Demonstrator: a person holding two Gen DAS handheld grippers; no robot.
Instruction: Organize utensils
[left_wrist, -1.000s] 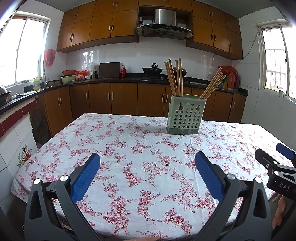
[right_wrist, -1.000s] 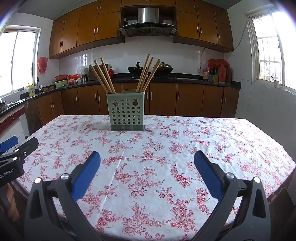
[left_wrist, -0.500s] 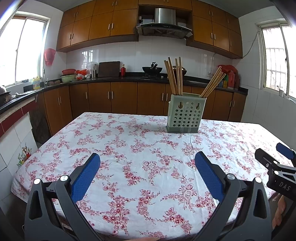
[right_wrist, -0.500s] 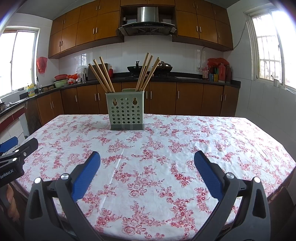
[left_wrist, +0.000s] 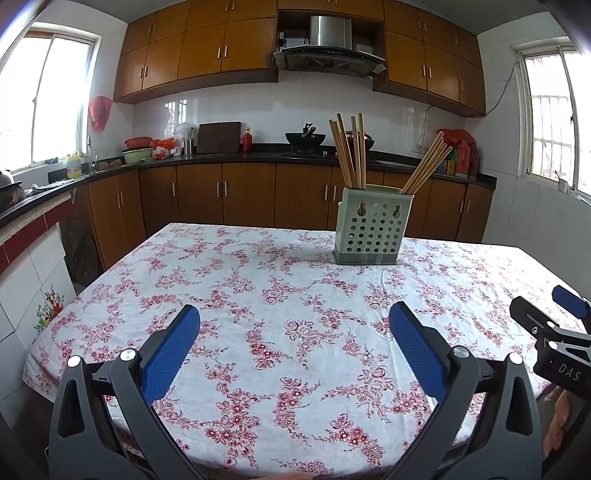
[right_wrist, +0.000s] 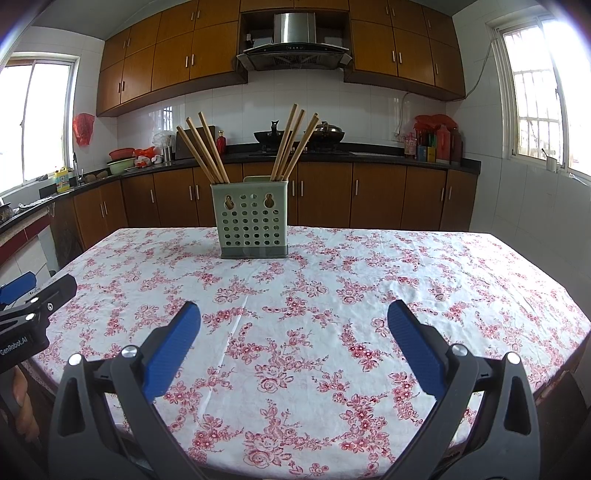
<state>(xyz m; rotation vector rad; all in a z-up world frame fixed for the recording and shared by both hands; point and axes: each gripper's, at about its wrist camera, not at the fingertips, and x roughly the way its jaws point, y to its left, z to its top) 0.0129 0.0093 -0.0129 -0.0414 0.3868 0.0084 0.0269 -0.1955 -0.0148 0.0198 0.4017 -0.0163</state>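
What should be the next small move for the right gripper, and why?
Probably reach forward toward the green holder. The right gripper is open and empty, well short of it, and the chopsticks stand in two splayed bunches.

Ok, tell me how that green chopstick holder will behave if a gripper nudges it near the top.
The green holder looks like thin perforated plastic, so probably light and easy to slide on the floral tablecloth. It stands tall on a small base, and the chopsticks lean outward above the rim, so a high nudge may tip it. Pushing low seems safer.
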